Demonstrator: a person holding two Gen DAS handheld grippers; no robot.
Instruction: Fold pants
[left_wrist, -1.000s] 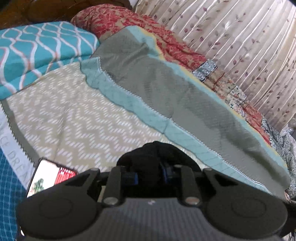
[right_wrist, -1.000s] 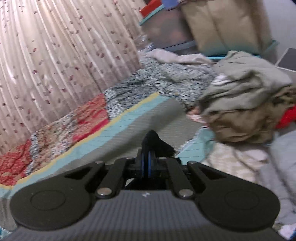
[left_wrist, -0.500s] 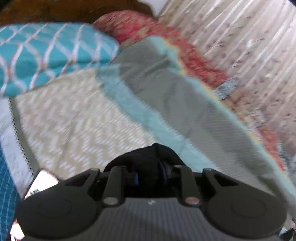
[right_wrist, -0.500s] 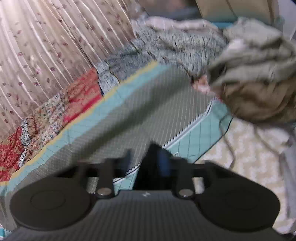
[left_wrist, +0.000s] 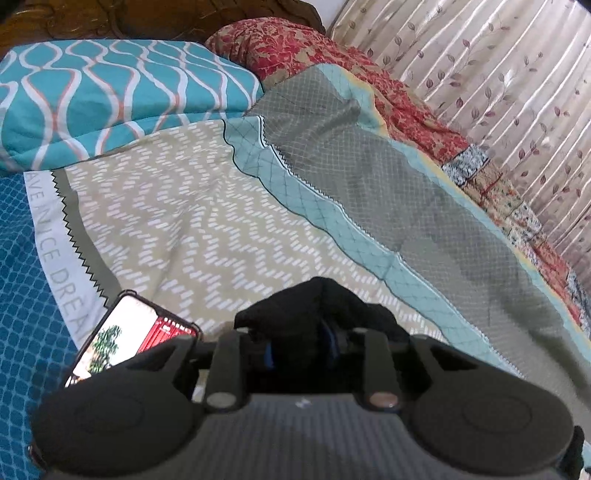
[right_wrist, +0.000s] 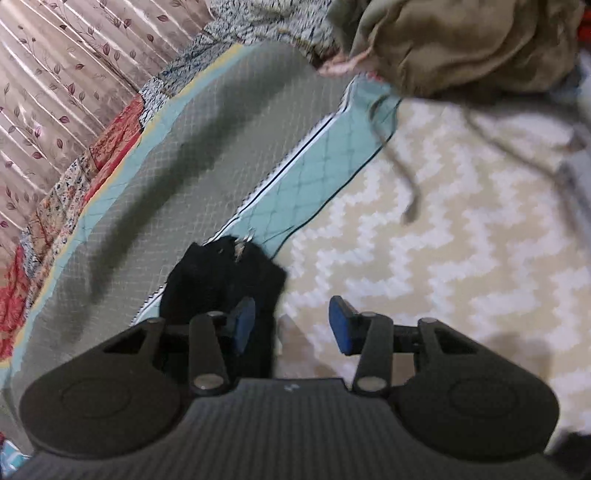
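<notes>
The black pants (left_wrist: 314, 306) are bunched between the blue pads of my left gripper (left_wrist: 301, 349), which is shut on them just above the chevron bedsheet (left_wrist: 192, 229). In the right wrist view another bunch of the black pants (right_wrist: 221, 277) lies on the bed by the left pad (right_wrist: 242, 326). My right gripper (right_wrist: 291, 325) is open, its pads wide apart, and the fabric drapes loose beside it.
A lit phone (left_wrist: 125, 339) lies on the sheet left of my left gripper. A teal patterned pillow (left_wrist: 110, 92) and a red quilt (left_wrist: 332, 55) lie beyond. A heap of olive and tan clothes (right_wrist: 461, 40) sits at the far right. Curtains (right_wrist: 55, 55) hang behind the bed.
My right gripper has opened and let go of the black pants, and has tipped down toward the bed. My left gripper stays shut on the pants and has shifted a little.
</notes>
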